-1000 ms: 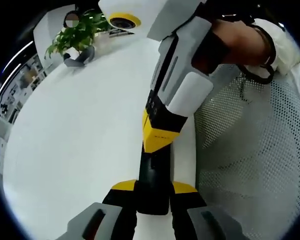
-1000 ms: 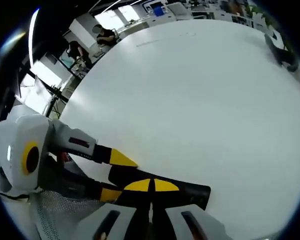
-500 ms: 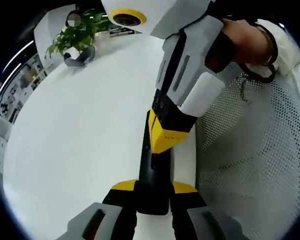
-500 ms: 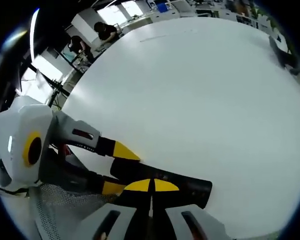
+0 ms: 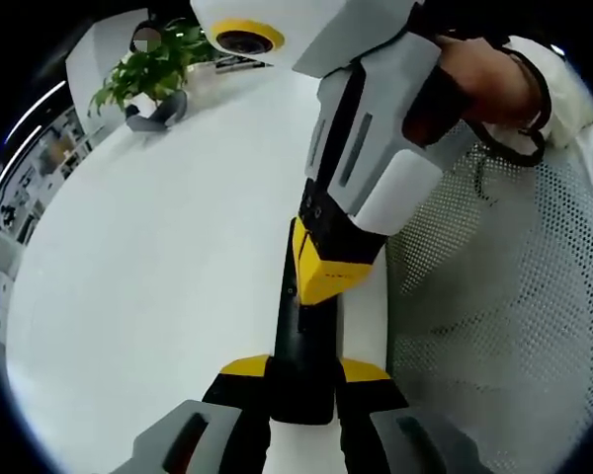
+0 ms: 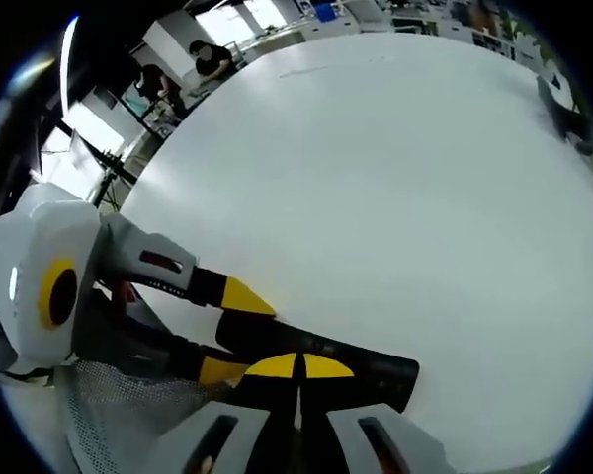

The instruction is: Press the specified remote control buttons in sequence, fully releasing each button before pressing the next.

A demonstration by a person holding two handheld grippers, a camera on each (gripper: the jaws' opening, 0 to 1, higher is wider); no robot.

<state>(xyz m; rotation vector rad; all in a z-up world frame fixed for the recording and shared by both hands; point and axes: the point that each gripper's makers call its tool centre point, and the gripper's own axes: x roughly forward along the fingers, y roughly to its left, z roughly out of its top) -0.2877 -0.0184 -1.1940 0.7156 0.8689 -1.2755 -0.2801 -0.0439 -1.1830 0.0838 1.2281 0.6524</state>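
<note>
Here the black remote control (image 5: 302, 365) lies lengthwise on the white bench (image 5: 148, 267), near its edge, and the left gripper (image 5: 303, 380) is clamped on its near end, one yellow-tipped jaw on each long side. In the left gripper view the right gripper (image 5: 328, 269) reaches down from above, its yellow tips drawn together and set on the upper face of the remote, with a hand (image 5: 479, 84) wrapped around its white and grey body. To the right of the bench edge hangs a white mesh surface (image 5: 494, 326); I cannot tell what it belongs to. At the far side of the bench a green potted plant (image 5: 148, 74) stands, with a dark grey object (image 5: 158, 117) just beside it. In the right gripper view the remote control (image 6: 321, 357) runs across the lower part of the picture, the right gripper (image 6: 298, 367) closed with its tips meeting on the remote's face, and the left gripper (image 6: 212, 331) comes in from the left, holding the remote's end between its jaws. The white bench (image 6: 376, 188) spreads wide beyond, and people (image 6: 203, 64) sit at desks in the background.
</note>
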